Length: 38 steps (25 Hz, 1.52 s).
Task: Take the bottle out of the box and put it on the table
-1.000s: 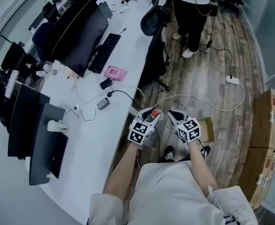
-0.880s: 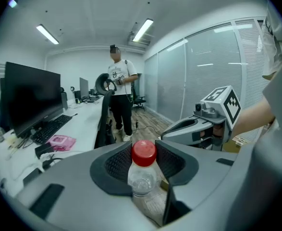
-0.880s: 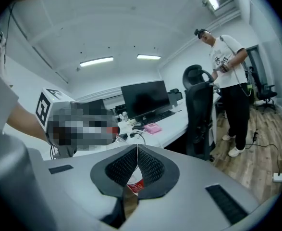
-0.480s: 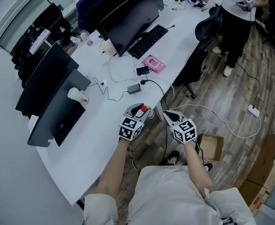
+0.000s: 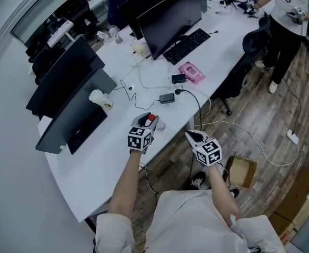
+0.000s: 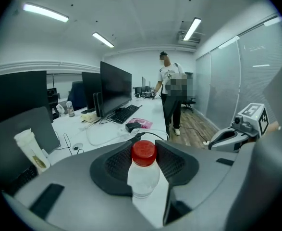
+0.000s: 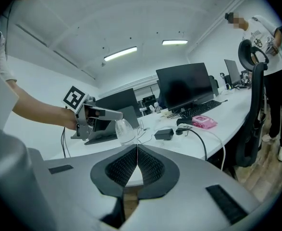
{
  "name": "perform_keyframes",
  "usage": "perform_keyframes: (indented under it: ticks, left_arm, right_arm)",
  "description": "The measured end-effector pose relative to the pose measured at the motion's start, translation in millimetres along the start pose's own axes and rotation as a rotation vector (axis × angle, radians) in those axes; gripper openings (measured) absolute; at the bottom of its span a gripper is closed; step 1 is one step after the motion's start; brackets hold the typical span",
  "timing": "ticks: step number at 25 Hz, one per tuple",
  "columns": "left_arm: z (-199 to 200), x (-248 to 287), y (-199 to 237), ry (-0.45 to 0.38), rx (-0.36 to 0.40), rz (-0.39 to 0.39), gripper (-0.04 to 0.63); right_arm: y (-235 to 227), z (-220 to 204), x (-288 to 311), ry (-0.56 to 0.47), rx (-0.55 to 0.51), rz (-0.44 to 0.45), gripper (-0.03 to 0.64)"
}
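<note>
The left gripper is clamped on the bottle and holds it above the near edge of the white bench. The bottle is clear with a red cap, and its base is hidden below the jaws. To the right, the right gripper is closed on nothing. At the far right the box sits on the floor, its inside too small to make out.

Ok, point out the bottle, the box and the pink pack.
bottle (image 6: 143,178), left gripper view, clear body.
box (image 5: 242,172), head view, bare cardboard middle.
pink pack (image 5: 191,72), head view, top face.
</note>
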State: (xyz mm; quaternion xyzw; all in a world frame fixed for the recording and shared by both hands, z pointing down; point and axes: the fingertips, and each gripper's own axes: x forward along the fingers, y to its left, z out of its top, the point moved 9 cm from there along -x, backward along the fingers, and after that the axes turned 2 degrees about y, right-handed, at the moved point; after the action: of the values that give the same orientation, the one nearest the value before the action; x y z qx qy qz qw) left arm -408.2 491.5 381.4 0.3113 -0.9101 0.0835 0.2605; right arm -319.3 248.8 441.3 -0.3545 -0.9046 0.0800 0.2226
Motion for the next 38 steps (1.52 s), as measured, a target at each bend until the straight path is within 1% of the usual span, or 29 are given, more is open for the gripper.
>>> perform_keyframes:
  ticks: [3, 6, 9, 11, 14, 17, 20, 23, 26, 31, 32, 36, 38]
  left_arm:
    - [-2.1, 2.1, 10.1, -0.028, -0.049, 0.026, 0.161]
    - [-7.1, -0.1, 14.3, -0.050, -0.079, 0.053, 0.164]
    - [-10.0, -5.9, 15.3, -0.067, -0.085, 0.095, 0.167]
    - [-10.8, -12.4, 17.2, -0.084, -0.090, 0.125, 0.179]
    - [-20.3, -31.1, 9.0, -0.126, -0.138, 0.177, 0.181]
    - [-39.7, -48.7, -11.3, -0.154, -0.196, 0.221, 0.181]
    - [-61.0, -64.6, -39.5, -0.149, -0.221, 0.272, 0.179]
    - [-78.9, -83.4, -72.1, -0.125, -0.254, 0.337, 0.179]
    - [-86.3, -100.2, -105.7, -0.114, -0.301, 0.392, 0.179]
    - [-91.5, -124.7, -160.7, -0.143, -0.350, 0.469, 0.170]
    - [-91.8, -129.0, -170.5, -0.148, -0.353, 0.476, 0.169]
    - [-90.1, -140.6, -203.0, -0.154, -0.318, 0.492, 0.164]
    - [-91.8, -144.3, -212.6, -0.156, -0.314, 0.506, 0.129]
  right_arm:
    - [2.6, -1.0, 6.8, 0.019, -0.008, 0.016, 0.040]
    - [11.9, -5.4, 10.5, 0.039, -0.006, 0.035, 0.040]
    - [16.6, -2.2, 11.0, 0.048, -0.026, 0.050, 0.040]
    - [16.8, 4.2, 15.5, 0.046, -0.043, 0.063, 0.040]
    - [18.6, 11.8, 18.3, 0.060, -0.067, 0.075, 0.040]
    - [20.5, 22.3, 15.6, 0.050, -0.068, 0.075, 0.040]
    - [24.2, 24.4, 6.4, 0.038, -0.060, 0.067, 0.040]
    - [29.1, 18.7, -13.7, 0.056, -0.068, 0.060, 0.040]
    - [29.5, 17.3, -39.1, 0.071, -0.075, 0.077, 0.040]
    - [29.5, 16.7, -74.9, 0.077, -0.101, 0.109, 0.040]
    - [30.6, 16.9, -80.7, 0.074, -0.105, 0.114, 0.040]
    - [35.8, 18.0, -99.3, 0.053, -0.116, 0.135, 0.040]
    - [38.4, 14.7, -103.5, 0.053, -0.120, 0.148, 0.040]
